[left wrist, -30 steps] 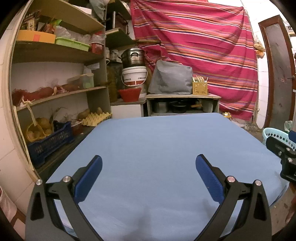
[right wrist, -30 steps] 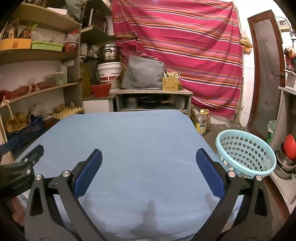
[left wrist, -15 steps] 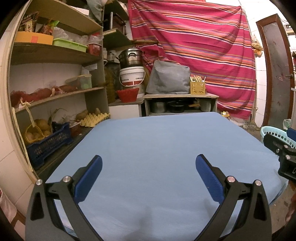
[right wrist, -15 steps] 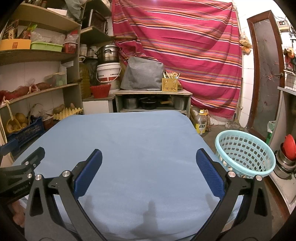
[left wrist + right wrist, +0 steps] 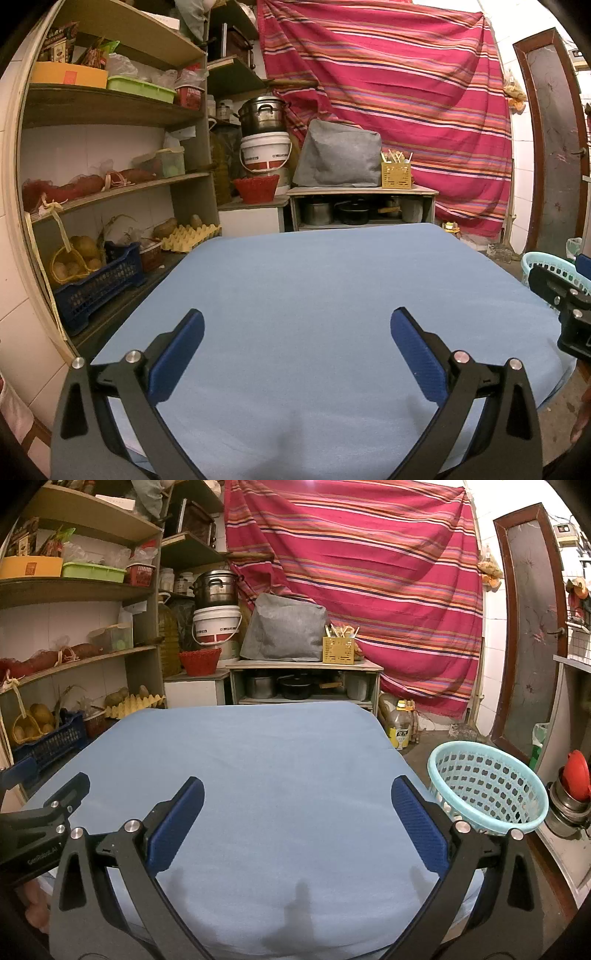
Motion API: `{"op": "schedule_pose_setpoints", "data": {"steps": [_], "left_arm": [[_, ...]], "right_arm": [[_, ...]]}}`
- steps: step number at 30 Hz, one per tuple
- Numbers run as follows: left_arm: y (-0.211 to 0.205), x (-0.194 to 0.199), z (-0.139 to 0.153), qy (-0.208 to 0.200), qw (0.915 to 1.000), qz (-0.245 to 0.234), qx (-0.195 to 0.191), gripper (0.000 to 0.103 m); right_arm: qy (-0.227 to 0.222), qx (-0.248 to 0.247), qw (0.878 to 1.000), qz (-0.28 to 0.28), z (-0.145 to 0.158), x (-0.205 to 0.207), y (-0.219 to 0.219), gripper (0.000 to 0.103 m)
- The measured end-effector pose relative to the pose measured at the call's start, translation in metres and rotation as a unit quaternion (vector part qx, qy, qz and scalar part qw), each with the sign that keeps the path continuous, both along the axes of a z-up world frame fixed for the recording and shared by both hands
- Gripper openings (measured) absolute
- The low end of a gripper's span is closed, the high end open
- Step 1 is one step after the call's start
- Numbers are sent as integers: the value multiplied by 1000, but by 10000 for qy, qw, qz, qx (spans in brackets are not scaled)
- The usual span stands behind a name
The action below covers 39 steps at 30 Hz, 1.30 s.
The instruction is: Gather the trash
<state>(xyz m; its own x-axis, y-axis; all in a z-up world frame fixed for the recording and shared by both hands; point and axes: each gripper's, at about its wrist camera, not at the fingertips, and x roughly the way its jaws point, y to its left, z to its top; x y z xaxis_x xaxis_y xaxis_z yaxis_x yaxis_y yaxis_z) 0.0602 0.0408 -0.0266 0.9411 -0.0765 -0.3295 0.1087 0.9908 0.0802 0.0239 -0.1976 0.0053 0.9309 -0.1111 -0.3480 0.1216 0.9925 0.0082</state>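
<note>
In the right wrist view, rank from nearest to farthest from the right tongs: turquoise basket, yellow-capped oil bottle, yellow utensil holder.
1. Turquoise perforated plastic basket, on the floor right of the right tongs.
2. Yellow-capped plastic oil bottle, floor past the table corner.
3. Yellow utensil holder, on the back cabinet.

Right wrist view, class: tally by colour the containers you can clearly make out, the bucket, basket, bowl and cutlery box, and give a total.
White: 1, bucket
Pale blue: 1, basket
Red: 1, bowl
Yellow: 1, cutlery box
Total: 4

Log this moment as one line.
left gripper: open, empty | right gripper: open, empty | blue table | basket beside table
</note>
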Motion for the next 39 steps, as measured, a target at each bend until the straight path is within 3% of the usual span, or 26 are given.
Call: {"op": "schedule_pose_setpoints", "data": {"steps": [39], "left_arm": [[7,0,-4,-19,10000,-1,43,99]], "right_arm": [[-21,-48,10000,-13,0,-1,0,99]]}}
